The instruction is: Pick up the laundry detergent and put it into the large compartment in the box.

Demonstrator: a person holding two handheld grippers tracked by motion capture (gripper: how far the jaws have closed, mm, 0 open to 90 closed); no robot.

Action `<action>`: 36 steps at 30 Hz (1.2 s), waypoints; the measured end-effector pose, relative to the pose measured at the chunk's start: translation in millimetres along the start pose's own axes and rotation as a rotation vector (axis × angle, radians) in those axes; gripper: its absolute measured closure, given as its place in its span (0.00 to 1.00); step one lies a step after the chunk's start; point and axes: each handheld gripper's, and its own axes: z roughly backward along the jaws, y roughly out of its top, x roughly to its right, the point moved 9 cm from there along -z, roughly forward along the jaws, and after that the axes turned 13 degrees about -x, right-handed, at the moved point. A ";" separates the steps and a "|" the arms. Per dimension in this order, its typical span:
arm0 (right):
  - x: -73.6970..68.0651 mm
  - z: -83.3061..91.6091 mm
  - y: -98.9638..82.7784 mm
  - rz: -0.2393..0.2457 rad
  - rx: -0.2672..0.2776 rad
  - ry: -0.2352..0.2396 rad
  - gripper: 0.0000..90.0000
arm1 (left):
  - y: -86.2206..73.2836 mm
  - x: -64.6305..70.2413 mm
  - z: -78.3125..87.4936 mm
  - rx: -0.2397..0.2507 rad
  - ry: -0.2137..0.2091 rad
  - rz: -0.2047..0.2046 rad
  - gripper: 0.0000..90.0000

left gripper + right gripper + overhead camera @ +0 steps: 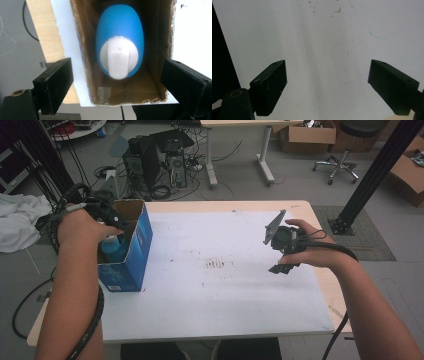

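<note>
An open blue cardboard box stands at the left edge of the white-covered table. Inside it stands a blue bottle with a white cap, upright, also visible from the high view as the bottle. My left gripper hovers above the box opening, pointing down. In the left gripper view my left gripper is open, its jaws wide on either side of the box and touching nothing. My right gripper is held over the right part of the table; in its own view my right gripper is open over the bare white sheet.
The white sheet carries small brown stains near the middle. Beyond the table are a computer tower with cables, a desk leg, an office chair and cardboard boxes. A black post stands at the right, a white cloth at the left.
</note>
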 end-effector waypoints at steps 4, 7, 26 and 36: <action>0.0 1.3 0.2 0.000 0.000 -0.003 0.17 | -2.7 0.2 0.6 -0.006 0.014 -0.004 0.11; -0.9 0.8 1.0 0.003 0.001 -0.002 0.17 | -5.6 -0.5 4.4 0.006 0.022 -0.008 0.10; -5.5 6.4 0.4 0.007 0.003 -0.006 0.17 | -15.5 15.6 21.8 0.034 0.054 -0.076 0.03; -5.8 9.3 -0.3 0.013 -0.007 -0.007 0.17 | -18.1 37.0 32.9 0.070 0.042 -0.181 0.00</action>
